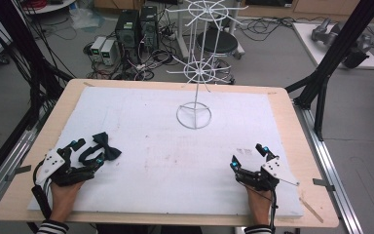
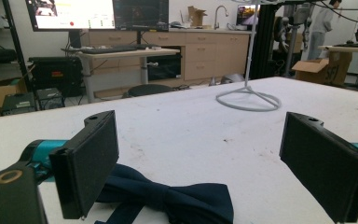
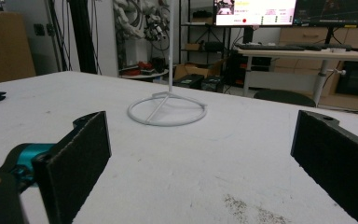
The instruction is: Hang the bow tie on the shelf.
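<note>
Both pairs of jaws stand wide open, holding nothing. The left gripper (image 1: 84,152) rests low on the white mat (image 1: 141,131) at its near-left, and the bow tie (image 1: 103,147) lies flat between and just ahead of its jaws; in the left gripper view the tie (image 2: 168,198) sits low between the two pads. The right gripper (image 1: 248,156) rests at the near-right, well apart from the tie, aimed toward the wire stand (image 1: 195,73) at the far middle.

The step in hand looks like picking up the tie. To do it well, I would close on the centre knot, not a wing, keeping the pads low against the mat so the thin cloth is not missed.

The tie's long axis runs across the jaw gap, roughly wing to wing, slanting from far-left to near-right in the high view. Its strap trails toward the gripper.
</note>
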Demonstrator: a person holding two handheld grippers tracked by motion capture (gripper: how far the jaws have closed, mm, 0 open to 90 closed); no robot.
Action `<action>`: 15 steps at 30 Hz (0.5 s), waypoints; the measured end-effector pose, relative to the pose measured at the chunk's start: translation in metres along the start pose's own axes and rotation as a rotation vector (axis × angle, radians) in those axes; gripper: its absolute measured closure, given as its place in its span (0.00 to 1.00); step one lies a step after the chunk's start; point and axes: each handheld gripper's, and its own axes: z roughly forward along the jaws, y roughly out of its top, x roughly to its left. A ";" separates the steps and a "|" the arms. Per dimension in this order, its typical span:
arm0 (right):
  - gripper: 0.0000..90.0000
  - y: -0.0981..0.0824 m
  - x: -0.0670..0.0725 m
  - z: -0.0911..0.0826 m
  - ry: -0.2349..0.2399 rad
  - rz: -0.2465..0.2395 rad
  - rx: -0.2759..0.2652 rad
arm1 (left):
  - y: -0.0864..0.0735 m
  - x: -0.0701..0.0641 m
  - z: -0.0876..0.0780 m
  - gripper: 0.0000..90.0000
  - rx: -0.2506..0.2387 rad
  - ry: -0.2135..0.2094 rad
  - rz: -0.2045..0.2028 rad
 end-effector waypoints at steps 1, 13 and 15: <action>0.04 0.000 0.000 0.000 0.002 0.004 0.001 | 0.000 0.000 0.000 0.13 0.002 0.001 0.000; 0.04 0.000 0.000 0.000 -0.001 0.012 0.001 | 0.000 0.000 0.000 0.13 -0.002 -0.001 0.001; 0.04 0.000 -0.001 0.000 0.002 0.010 -0.001 | 0.000 0.000 0.000 0.13 -0.002 -0.001 0.003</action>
